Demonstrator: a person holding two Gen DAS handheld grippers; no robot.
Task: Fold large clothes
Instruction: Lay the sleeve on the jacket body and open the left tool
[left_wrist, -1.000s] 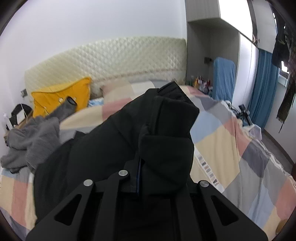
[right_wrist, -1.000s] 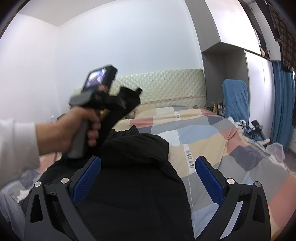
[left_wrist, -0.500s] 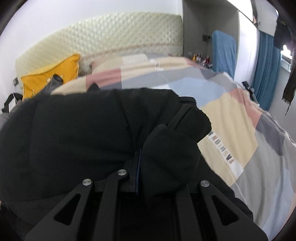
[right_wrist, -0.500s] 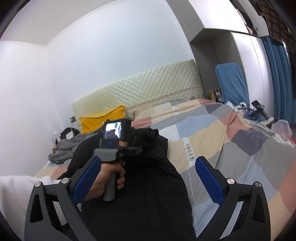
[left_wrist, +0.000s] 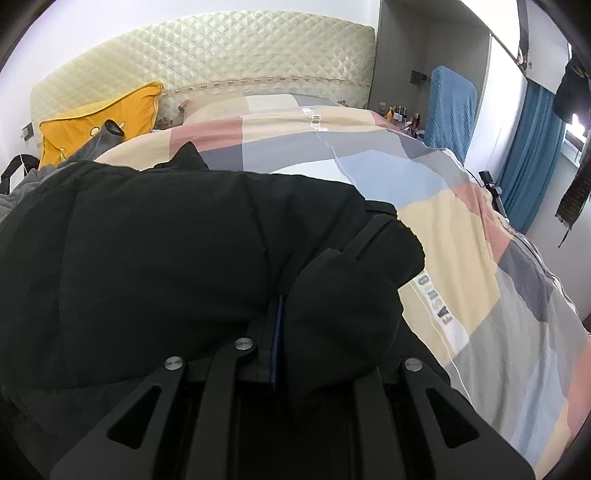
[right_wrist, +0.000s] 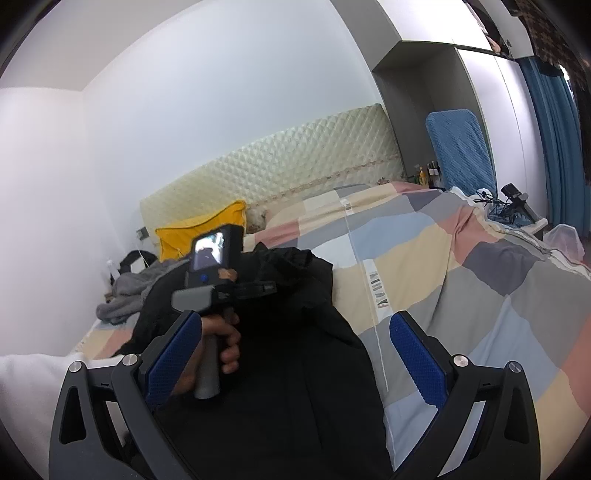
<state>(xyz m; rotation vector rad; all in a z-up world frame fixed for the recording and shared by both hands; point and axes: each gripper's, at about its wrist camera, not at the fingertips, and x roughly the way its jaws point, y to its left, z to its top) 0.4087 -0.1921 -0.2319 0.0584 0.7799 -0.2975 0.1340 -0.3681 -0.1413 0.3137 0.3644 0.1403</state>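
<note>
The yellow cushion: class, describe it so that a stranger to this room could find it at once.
Start at the quilted cream headboard at the far end of the bed. The yellow cushion leans against its left end, behind the black coat. It is the only bright yellow thing, above a heap of grey clothing.

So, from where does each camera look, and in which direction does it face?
Left wrist: sits on the left gripper, looks down along its fingers at the black garment pinched there, toward the headboard; only its own black linkage shows.
Right wrist: sits on the right gripper, facing the same bed; its blue pads stand apart, and the person's hand with white sleeve holds the left gripper.
Shared: garment, patchwork quilt, yellow pillow, headboard.
</note>
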